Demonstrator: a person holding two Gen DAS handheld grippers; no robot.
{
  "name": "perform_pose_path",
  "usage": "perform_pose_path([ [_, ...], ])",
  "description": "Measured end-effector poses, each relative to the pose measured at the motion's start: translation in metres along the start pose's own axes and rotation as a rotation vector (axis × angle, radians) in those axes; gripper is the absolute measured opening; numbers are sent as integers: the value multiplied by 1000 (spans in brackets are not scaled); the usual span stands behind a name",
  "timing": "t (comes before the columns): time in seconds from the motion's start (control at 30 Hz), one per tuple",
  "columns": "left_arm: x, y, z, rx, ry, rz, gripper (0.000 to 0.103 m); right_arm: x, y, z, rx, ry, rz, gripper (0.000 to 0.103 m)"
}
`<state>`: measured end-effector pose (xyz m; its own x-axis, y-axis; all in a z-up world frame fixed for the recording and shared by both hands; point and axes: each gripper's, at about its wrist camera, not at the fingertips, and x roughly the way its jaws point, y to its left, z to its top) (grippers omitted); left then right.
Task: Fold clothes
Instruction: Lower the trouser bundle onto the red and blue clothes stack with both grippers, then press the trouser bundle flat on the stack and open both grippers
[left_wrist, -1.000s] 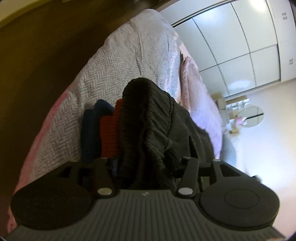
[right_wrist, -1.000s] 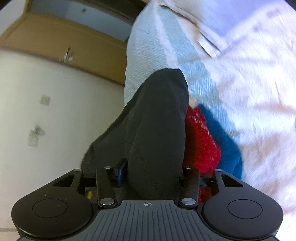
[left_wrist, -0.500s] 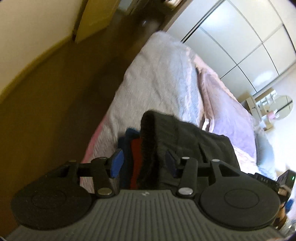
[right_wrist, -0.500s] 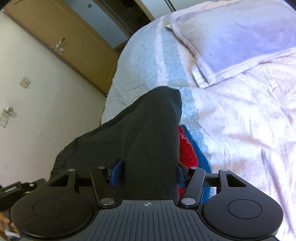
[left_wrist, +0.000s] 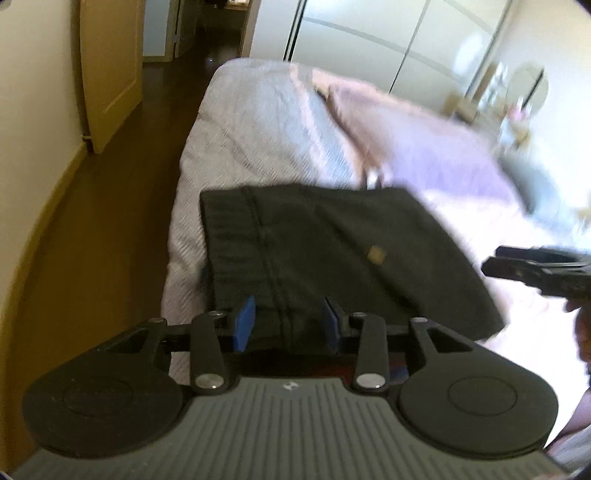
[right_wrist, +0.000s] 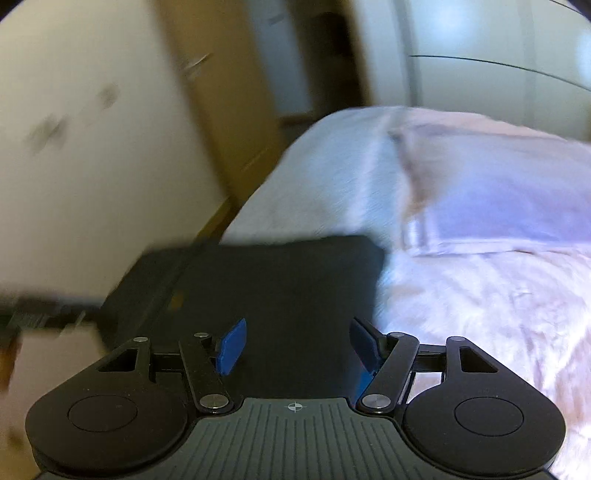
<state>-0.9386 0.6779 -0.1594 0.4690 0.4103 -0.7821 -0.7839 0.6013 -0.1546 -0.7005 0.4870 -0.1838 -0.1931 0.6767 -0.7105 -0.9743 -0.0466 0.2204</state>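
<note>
Here left gripper (left_wrist: 287, 325) narrowing, right gripper (right_wrist: 295, 345) spreading, both empty above black garment (left_wrist: 332, 251); tan patch (left_wrist: 376, 254) sharp only left.

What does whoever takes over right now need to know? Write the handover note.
Left gripper: open above the cloth, gripping nothing; jaws have just been closing.
Right gripper: open, nothing between the pads; jaws have just been opening.
Black garment: folded flat near the edge of the bed, with a blue sliver showing under its edge.
Done: this piece looks folded and set down.
Left: no unfolded clothes in view; check beyond the frame.
</note>
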Motion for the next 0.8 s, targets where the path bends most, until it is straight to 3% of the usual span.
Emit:
perform_pose_path([
  [0.13, 16, 1, -29, -14, 29, 47, 36, 23, 20, -32, -121, 66, -25, 59],
  [0.27, 19, 6, -49, -78, -5, 52, 38, 32, 19, -45, -159, 83, -31, 59],
  [0.37, 24, 4, -57, -70, -20, 61, 39, 41, 19, -53, -179, 101, -48, 59],
  [0.63, 14, 7, -48, -104, -29, 68, 39, 31, 29, -43, -198, 86, -75, 61],
  [0.8, -7, 6, -33, -146, -52, 46, 33, 18, 29, -34, -207, 58, -81, 60],
])
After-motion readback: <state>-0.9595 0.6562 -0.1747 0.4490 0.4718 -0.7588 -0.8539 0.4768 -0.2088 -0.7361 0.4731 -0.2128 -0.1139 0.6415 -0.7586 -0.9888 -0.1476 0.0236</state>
